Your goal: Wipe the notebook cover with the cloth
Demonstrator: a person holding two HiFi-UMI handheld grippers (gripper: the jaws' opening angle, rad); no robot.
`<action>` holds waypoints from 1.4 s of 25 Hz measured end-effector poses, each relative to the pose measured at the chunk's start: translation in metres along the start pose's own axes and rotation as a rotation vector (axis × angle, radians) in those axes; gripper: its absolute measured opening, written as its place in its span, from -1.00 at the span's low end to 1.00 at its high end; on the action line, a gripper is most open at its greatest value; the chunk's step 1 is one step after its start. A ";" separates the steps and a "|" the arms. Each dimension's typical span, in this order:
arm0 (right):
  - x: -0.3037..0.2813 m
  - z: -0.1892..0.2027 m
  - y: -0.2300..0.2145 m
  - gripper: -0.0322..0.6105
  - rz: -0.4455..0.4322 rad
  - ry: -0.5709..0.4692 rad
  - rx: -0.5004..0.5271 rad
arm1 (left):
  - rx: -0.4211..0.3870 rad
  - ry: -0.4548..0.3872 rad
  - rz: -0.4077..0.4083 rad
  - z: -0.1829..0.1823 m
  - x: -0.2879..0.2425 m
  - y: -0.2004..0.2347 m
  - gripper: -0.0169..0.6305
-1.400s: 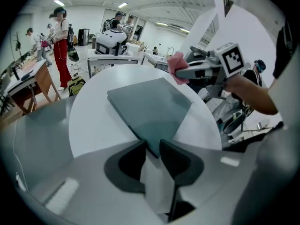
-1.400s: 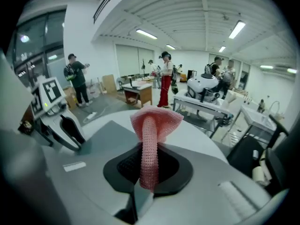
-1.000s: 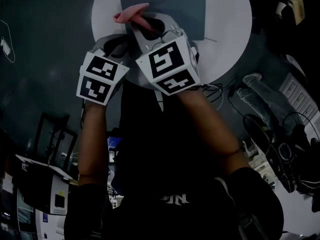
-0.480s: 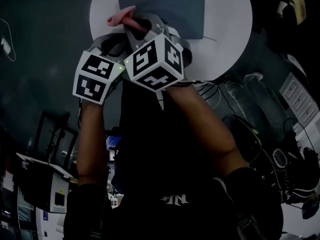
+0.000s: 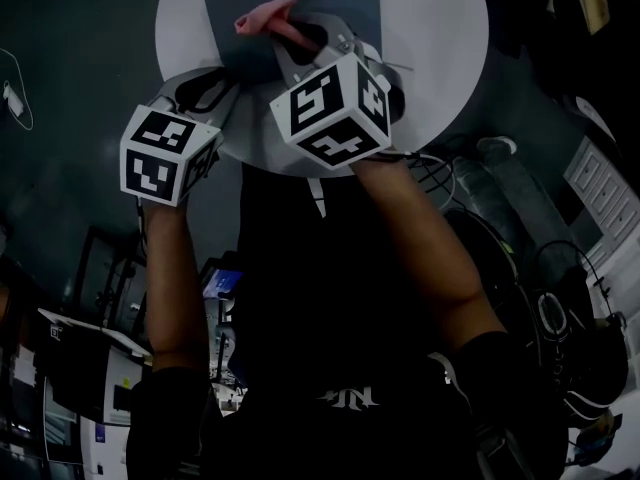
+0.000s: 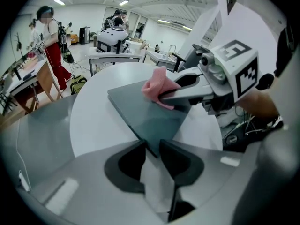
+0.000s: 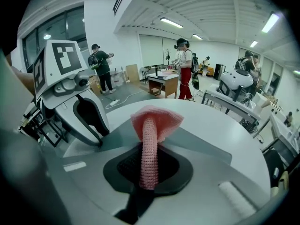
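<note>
A dark grey notebook (image 5: 330, 3) lies on the round white table (image 5: 440, 38). My right gripper (image 5: 297, 38) is shut on a pink knitted cloth (image 5: 266, 16) and holds it on the cover's left part. In the right gripper view the cloth (image 7: 156, 120) runs out between the jaws (image 7: 149, 146) and flares over the notebook (image 7: 208, 146). My left gripper (image 5: 222, 80) is at the notebook's near left corner. In the left gripper view its jaws (image 6: 151, 149) are shut on that corner of the notebook (image 6: 145, 111), with the cloth (image 6: 157, 89) and right gripper (image 6: 183, 90) beyond.
Cables (image 5: 440, 178) hang off the table's near right side, with floor clutter (image 5: 580, 268) beyond. Desks (image 7: 164, 83) and people (image 7: 186, 67) stand in the room behind the table. A person (image 6: 49, 46) stands by a desk at the left.
The right gripper carried the cloth left toward the notebook's left edge, then back right onto the cover. The left gripper stayed at the near corner. The head view shifted slightly.
</note>
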State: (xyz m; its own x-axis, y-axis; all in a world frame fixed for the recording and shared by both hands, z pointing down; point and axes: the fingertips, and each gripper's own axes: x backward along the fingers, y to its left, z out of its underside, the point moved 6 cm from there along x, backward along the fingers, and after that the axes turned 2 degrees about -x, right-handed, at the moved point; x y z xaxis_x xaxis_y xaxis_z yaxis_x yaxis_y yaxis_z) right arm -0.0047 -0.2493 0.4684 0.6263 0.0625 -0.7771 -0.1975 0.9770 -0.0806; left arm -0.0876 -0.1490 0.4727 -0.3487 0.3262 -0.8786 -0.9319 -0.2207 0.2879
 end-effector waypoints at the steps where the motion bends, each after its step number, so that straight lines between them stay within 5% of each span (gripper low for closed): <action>1: 0.002 0.002 -0.003 -0.81 0.004 0.000 -0.002 | 0.001 0.003 -0.004 0.000 0.001 0.001 -0.64; 17: 0.039 0.046 -0.050 -0.81 0.102 0.016 -0.041 | 0.004 0.032 -0.058 0.007 0.005 0.003 -0.66; 23: 0.058 0.073 -0.074 -0.81 0.212 0.094 -0.108 | -0.016 0.020 -0.073 0.010 0.010 0.003 -0.67; 27: 0.091 0.069 -0.090 -0.81 0.268 0.000 -0.167 | -0.009 -0.002 -0.052 0.005 0.003 0.001 -0.68; 31: 0.089 0.030 -0.053 -0.81 0.111 -0.138 -0.171 | -0.004 -0.014 -0.039 -0.004 -0.003 -0.002 -0.67; 35: 0.059 0.009 -0.046 -0.81 -0.079 -0.171 -0.197 | -0.019 -0.025 -0.031 -0.046 -0.035 -0.014 -0.67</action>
State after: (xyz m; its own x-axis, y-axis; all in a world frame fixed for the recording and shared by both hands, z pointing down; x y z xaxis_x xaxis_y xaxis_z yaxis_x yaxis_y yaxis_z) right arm 0.0482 -0.2886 0.4320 0.7607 0.0379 -0.6480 -0.2757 0.9226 -0.2697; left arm -0.0577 -0.1999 0.4822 -0.3220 0.3560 -0.8772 -0.9404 -0.2272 0.2530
